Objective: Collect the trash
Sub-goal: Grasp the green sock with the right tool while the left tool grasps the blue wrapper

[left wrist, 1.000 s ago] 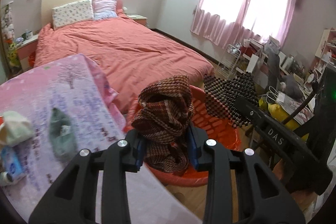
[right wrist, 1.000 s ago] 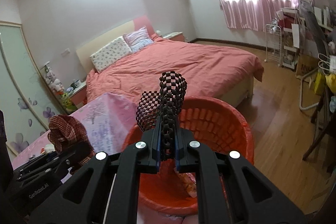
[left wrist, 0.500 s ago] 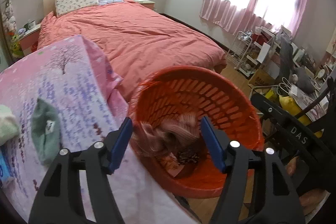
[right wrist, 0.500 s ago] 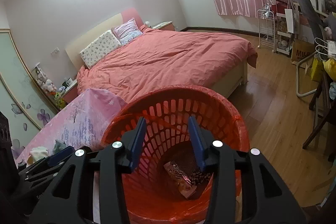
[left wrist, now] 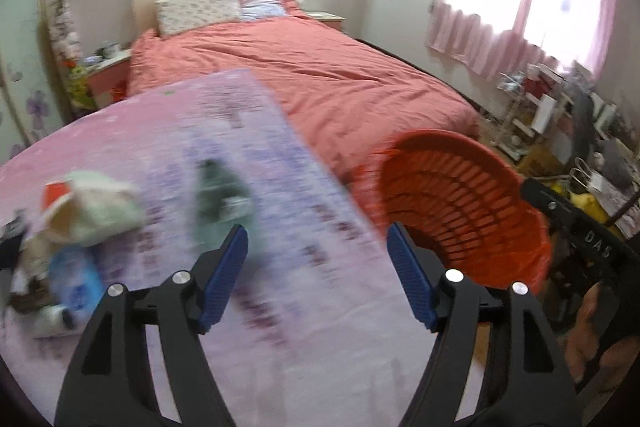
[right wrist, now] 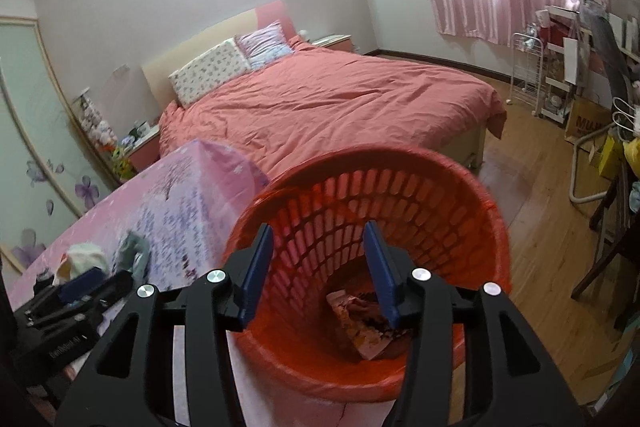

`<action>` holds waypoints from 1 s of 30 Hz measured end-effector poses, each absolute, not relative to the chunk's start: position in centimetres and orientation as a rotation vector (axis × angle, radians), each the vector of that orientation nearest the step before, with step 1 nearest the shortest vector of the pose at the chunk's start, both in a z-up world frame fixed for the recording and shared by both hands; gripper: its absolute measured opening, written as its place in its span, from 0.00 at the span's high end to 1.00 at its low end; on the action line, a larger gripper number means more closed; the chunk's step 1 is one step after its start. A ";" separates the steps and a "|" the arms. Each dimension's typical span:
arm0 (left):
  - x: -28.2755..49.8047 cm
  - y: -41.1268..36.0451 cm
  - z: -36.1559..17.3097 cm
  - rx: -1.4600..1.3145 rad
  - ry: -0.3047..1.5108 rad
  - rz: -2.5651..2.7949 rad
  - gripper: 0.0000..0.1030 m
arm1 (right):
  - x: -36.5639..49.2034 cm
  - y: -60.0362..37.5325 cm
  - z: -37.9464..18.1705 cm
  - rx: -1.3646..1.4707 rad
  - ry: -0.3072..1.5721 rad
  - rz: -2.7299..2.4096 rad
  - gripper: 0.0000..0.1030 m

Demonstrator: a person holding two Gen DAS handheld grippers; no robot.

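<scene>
I see the orange slatted basket (right wrist: 400,203) standing upright beside the pink-clothed table (left wrist: 280,307), with a crumpled wrapper (right wrist: 360,327) and dark scraps at its bottom. On the table lie a dull green cloth (left wrist: 222,199), a cream wad (left wrist: 96,207) and a blue packet (left wrist: 76,287), all blurred in my left view.

Both wrist views near shared orange basket (left wrist: 460,203) (right wrist: 368,227)

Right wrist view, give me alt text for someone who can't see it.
An open right gripper hangs over an orange basket with crumpled trash at its bottom, its blue fingers holding nothing. Left of the basket, a pink table carries a few items; a red bed fills the room behind.
</scene>
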State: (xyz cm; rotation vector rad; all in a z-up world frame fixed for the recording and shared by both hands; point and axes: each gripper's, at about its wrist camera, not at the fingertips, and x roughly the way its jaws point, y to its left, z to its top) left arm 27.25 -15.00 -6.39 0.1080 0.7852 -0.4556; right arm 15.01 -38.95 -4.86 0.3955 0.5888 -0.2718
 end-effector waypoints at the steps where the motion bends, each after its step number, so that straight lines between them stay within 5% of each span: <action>1: 27.3 -13.8 -6.3 0.107 0.781 -0.435 0.31 | 15.2 -38.3 -4.9 0.387 0.597 -0.262 0.54; 15: 27.8 7.8 -4.8 0.007 0.742 0.012 0.31 | 17.6 -28.6 -6.4 0.267 0.709 -0.091 0.54; 20: 28.9 9.9 -5.8 0.033 0.768 0.044 0.31 | 19.5 -25.5 -6.5 0.268 0.735 -0.034 0.52; 22: 29.1 10.5 -6.2 0.029 0.774 0.039 0.31 | 20.4 -24.2 -6.5 0.278 0.735 -0.010 0.41; 30: 30.3 10.7 -6.9 0.051 0.768 0.002 0.26 | 25.7 -20.2 -7.7 0.236 0.801 -0.006 0.39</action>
